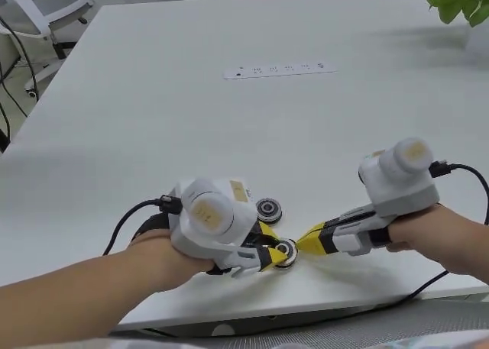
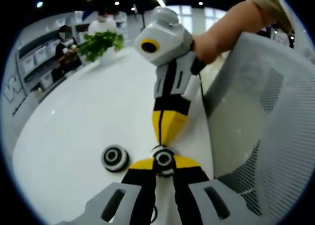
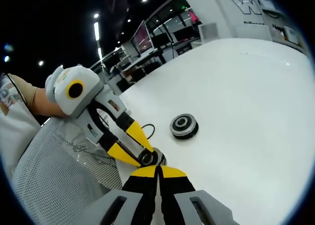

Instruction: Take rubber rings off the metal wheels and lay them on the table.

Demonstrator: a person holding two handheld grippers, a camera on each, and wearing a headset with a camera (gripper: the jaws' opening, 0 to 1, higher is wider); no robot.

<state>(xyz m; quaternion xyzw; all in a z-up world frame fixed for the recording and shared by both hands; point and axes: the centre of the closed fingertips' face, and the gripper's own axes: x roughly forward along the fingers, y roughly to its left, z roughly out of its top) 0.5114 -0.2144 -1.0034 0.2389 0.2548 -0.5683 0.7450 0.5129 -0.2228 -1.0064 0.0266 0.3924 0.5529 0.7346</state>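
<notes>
A small metal wheel (image 1: 286, 251) with a black rubber ring lies near the table's front edge. My left gripper (image 1: 280, 255) is shut on it, one yellow jaw on each side (image 2: 163, 158). My right gripper (image 1: 300, 244) comes in from the right, shut, with its yellow tips pressed against the wheel's rim (image 3: 149, 157). Whether those tips pinch the ring is hidden. A second wheel (image 1: 268, 209) with its black ring lies flat just beyond, apart from both grippers (image 2: 115, 157) (image 3: 184, 126).
The white table (image 1: 229, 135) has a flush power strip (image 1: 279, 70) at its middle. A green plant (image 1: 462, 1) stands at the far right corner and an office chair (image 1: 46, 5) at the far left. A mesh chair back (image 2: 256, 116) is close behind the front edge.
</notes>
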